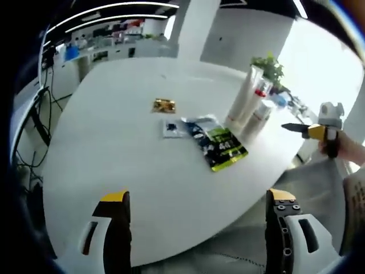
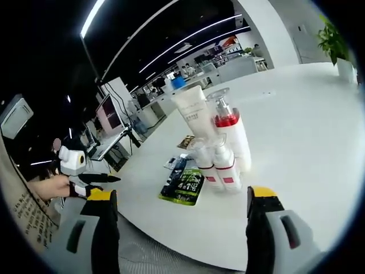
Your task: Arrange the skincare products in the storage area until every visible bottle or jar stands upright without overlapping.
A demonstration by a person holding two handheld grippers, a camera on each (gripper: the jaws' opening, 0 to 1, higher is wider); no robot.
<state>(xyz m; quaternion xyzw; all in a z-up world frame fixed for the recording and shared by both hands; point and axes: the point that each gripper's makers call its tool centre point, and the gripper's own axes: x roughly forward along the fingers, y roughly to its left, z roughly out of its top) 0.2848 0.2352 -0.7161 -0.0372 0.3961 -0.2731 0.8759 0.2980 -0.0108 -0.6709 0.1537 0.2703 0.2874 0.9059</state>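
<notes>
Your left gripper [image 1: 197, 212] hung off the near edge of the white table [image 1: 114, 148] with its jaws spread wide and nothing between them. Your right gripper [image 2: 181, 206] did the same at its own edge, jaws released and empty. In the right gripper view, the nearest things past your jaws were two small white bottles [image 2: 219, 167] with red bands, standing upright and touching, clear caps on top. Just left of them a green and black sachet [image 2: 183, 186] lay flat. Behind the small pair stood a taller white pump bottle [image 2: 232, 132] with a red collar, and beside it a white tube [image 2: 191, 109] rose on its cap. Farther left lay a small gold packet [image 2: 186, 141]. In the left gripper view the same cluster [image 1: 249, 104] stood far right on the table, the sachet [image 1: 219, 145] just left of it.
</notes>
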